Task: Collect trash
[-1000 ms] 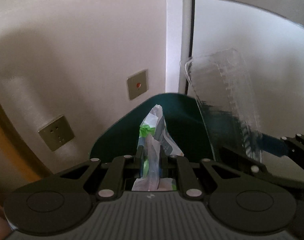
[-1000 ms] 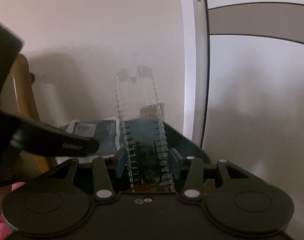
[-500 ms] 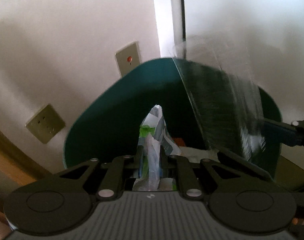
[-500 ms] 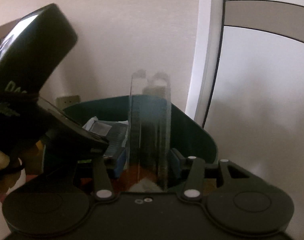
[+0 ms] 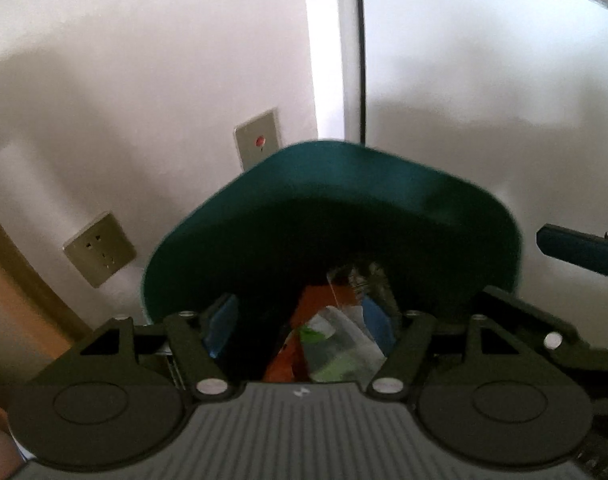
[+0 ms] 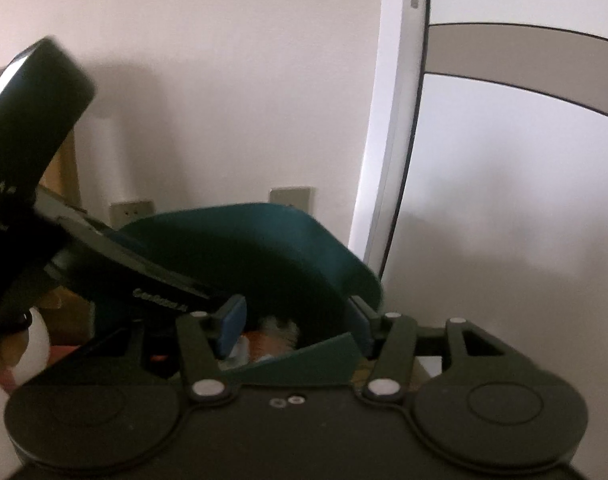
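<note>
A dark teal trash bin (image 5: pixel 343 200) stands against the wall. It also shows in the right wrist view (image 6: pixel 264 240). My left gripper (image 5: pixel 304 320) is open over its mouth, empty. Inside lie the crumpled green-and-white wrapper (image 5: pixel 331 344), the clear plastic tray (image 5: pixel 359 284) and orange trash (image 5: pixel 300 320). My right gripper (image 6: pixel 296 320) is open and empty over the bin's near rim. One of its blue fingers (image 5: pixel 575 248) shows at the right of the left wrist view. The left gripper's body (image 6: pixel 32 160) fills the left of the right wrist view.
A white wall with a socket plate (image 5: pixel 100 248) and a switch plate (image 5: pixel 258 140) is behind the bin. A white door frame (image 6: pixel 395 120) and door (image 6: pixel 523 180) are to the right. Wooden furniture (image 5: pixel 8 280) is at the left.
Both grippers opened over the bin. The wrapper dropped from my left gripper and the clear tray from my right; both now lie inside the bin.
</note>
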{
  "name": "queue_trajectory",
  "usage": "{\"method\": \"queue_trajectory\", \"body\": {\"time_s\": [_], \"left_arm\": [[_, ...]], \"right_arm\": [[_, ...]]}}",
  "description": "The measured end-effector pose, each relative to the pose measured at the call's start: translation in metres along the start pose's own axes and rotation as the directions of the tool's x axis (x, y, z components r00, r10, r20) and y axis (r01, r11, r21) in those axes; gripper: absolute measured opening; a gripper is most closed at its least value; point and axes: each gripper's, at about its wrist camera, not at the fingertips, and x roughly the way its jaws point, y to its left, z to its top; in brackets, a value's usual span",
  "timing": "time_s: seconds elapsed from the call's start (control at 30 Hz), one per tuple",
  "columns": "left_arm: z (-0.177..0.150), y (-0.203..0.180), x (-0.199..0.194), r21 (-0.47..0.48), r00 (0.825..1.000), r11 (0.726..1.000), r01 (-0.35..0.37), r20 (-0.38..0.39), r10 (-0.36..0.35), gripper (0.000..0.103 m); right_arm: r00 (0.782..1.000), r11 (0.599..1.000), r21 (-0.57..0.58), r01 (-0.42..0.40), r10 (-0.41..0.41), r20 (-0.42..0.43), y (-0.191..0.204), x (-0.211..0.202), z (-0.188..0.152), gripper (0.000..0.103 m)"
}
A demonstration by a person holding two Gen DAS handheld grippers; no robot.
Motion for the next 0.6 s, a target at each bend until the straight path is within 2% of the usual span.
{"method": "queue_trajectory", "body": {"time_s": [0.07, 0.27, 0.37, 0.6], "left_arm": [[-0.004, -0.005, -0.016, 0.01, 0.999, 1.0, -0.004, 0.042, 0.003, 0.077], [-0.014, -0.019, -0.058, 0.018, 0.99, 1.0, 0.011, 0.14, -0.014, 0.077], [-0.02, -0.024, -0.083, 0.005, 0.98, 0.999, 0.032, 0.195, -0.032, 0.081], [-0.033, -0.036, -0.13, -0.023, 0.954, 0.998, 0.064, 0.294, -0.054, 0.082]], "right_arm": [[1.0, 1.0, 0.009, -0.011, 0.011, 0.013, -0.006, -0.01, 0.002, 0.056], [0.998, 0.998, 0.032, -0.048, 0.046, 0.047, -0.015, -0.055, -0.002, 0.056], [0.996, 0.997, 0.049, -0.067, 0.063, 0.071, -0.022, -0.078, -0.004, 0.057], [0.989, 0.993, 0.079, -0.085, 0.074, 0.13, -0.035, -0.124, -0.015, 0.057]]}}
